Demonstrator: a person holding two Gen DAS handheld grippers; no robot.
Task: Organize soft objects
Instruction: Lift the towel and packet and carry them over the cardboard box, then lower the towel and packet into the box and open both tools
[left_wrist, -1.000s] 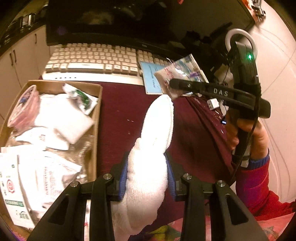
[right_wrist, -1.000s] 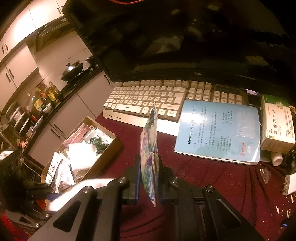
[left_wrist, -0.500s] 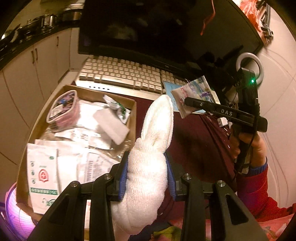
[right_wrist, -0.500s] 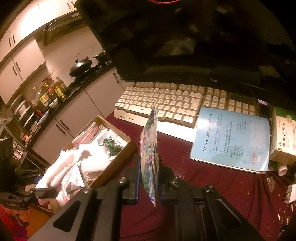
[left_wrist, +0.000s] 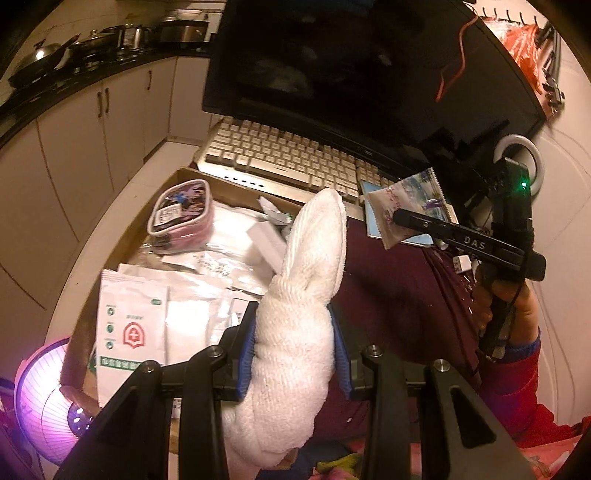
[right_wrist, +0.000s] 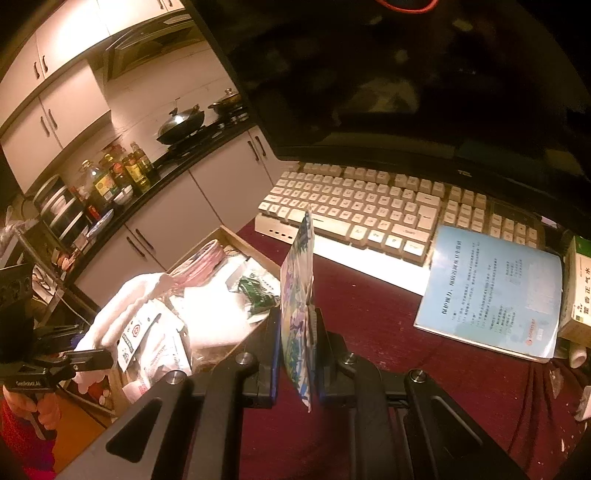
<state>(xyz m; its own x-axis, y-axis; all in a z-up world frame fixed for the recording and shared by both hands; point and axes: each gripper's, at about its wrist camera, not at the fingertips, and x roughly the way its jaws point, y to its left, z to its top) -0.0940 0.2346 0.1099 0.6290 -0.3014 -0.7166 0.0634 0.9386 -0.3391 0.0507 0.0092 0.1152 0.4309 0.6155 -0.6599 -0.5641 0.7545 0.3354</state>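
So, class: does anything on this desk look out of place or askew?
Yes. The blue leaflet lies crooked, one corner overlapping the keyboard. The cardboard box is overfull, with white packets spilling over its near edge.

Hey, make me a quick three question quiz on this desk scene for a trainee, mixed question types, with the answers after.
1. True or false: the left gripper is shut on a rolled white towel.
2. Multiple choice: the right gripper holds A) a keyboard key, B) a flat printed packet, C) a medicine box.
3. Fill in: the cardboard box of sachets sits on the ____ cloth.

Key: 1 true; 2 B; 3 maroon.
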